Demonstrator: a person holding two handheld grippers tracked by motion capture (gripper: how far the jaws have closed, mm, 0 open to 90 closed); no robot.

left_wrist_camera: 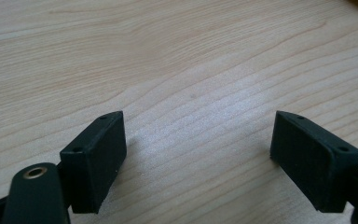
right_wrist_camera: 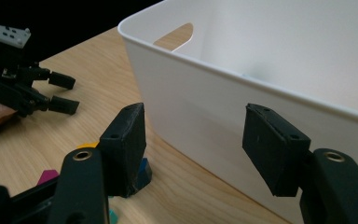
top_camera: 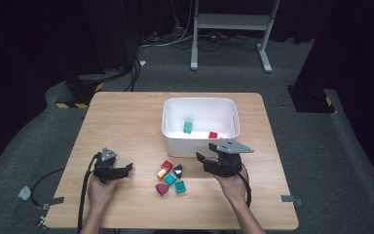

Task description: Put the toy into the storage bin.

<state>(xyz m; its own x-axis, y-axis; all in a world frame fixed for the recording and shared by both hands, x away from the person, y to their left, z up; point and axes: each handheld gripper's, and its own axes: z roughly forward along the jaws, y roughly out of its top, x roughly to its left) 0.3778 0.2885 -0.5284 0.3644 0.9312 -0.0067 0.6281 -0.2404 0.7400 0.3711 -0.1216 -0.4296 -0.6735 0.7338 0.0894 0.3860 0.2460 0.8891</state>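
Note:
A white bin (top_camera: pixel 169 132) stands at the middle of the wooden table (top_camera: pixel 121 122); a teal block (top_camera: pixel 188 127) and a red block (top_camera: pixel 213 135) lie inside it. Several coloured blocks lie in front of it, among them a red one (top_camera: pixel 166 165), a dark blue one (top_camera: pixel 177 170) and a magenta one (top_camera: pixel 161 189). My right gripper (top_camera: pixel 206 152) hovers open just right of the cluster, its jaws empty and facing the bin's wall (right_wrist_camera: pixel 191 102). My left gripper (top_camera: pixel 128 169) rests left of the cluster, open over bare wood (left_wrist_camera: pixel 200 70) with nothing between its jaws.
In the right gripper view the dark blue block (right_wrist_camera: pixel 143 170) and the magenta block (right_wrist_camera: pixel 46 176) sit low beside the near jaw, and the left gripper (right_wrist_camera: pixel 61 93) is farther off. Beyond the table's far edge stand a white frame (top_camera: pixel 229 22) and floor cables.

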